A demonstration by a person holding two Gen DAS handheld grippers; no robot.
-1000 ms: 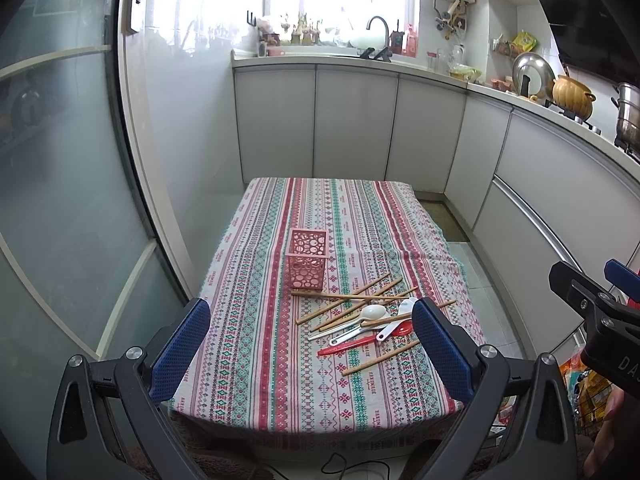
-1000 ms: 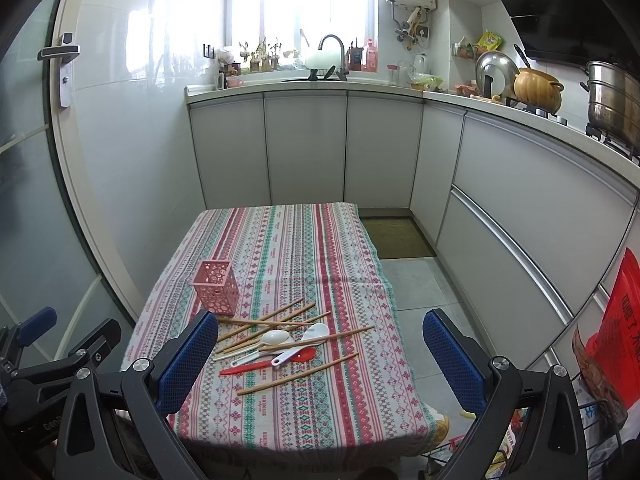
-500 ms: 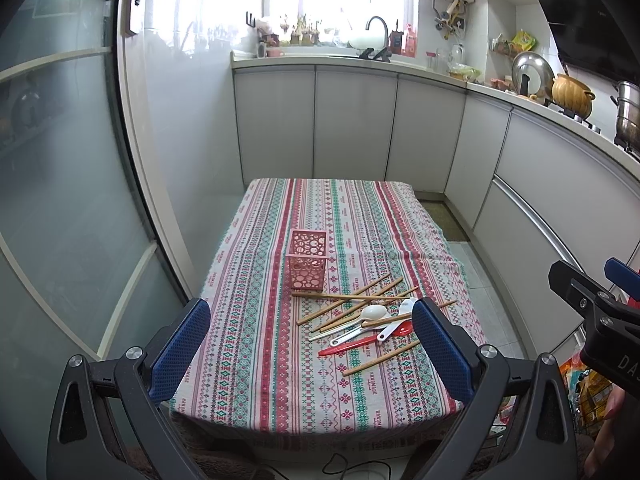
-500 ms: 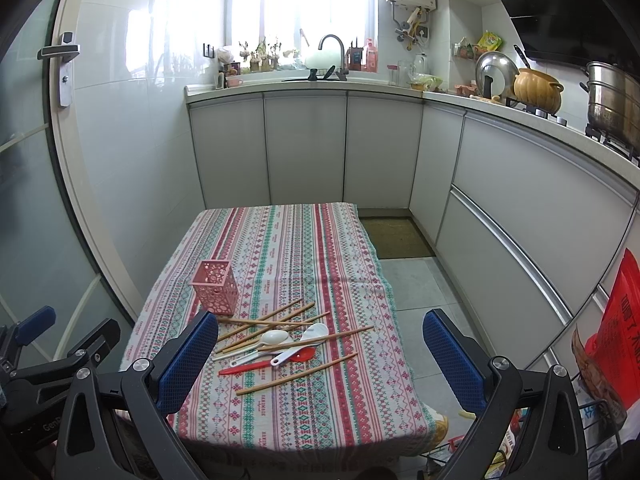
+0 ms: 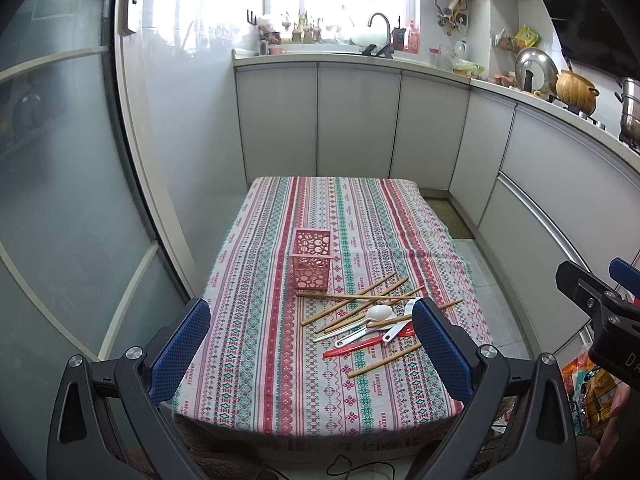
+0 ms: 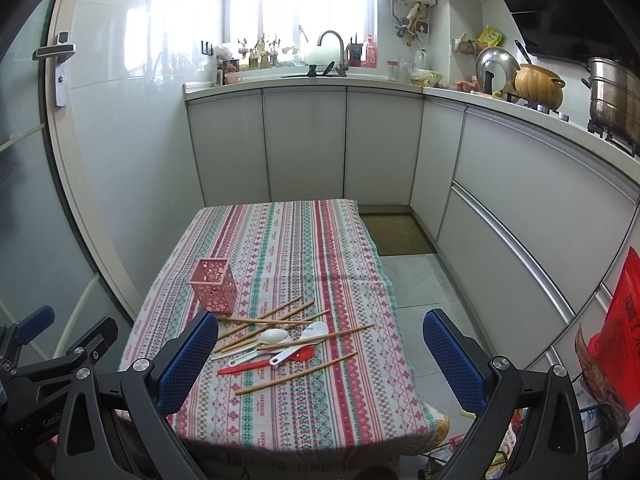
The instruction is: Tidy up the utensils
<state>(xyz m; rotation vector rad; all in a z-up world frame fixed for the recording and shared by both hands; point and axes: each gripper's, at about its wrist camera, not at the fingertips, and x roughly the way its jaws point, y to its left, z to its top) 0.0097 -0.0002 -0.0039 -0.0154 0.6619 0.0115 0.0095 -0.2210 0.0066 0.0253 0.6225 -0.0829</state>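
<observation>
Left tool (image 5: pixel 308 344): held wide apart and empty, hanging short of the near edge of the table (image 5: pixel 256 392), well away from everything on it.
Right tool (image 6: pixel 316 360): also spread wide with nothing between its pads, back from the table edge; the utensil heap sits between its two fingers in its own view.
Holder (image 5: pixel 311 261): a pink perforated square cup, upright, empty as far as can be seen, just beyond the heap.
Chopsticks (image 5: pixel 356 299): several wooden sticks, crossed and overlapping; one lies apart at the near side (image 5: pixel 385 359).
Spoons: a white spoon (image 5: pixel 378 313) and a red one (image 5: pixel 368 347) tangled under and over the sticks.
Step in hand: likely the approach for a first pick.
Doing it well: the lone near chopstick looks the easiest start, since nothing crosses it; grip across its width near the middle, lift, tip it upright, then lower it into the cup.
Risk: the light cup may tip if nudged; the other tool could steady it.
</observation>
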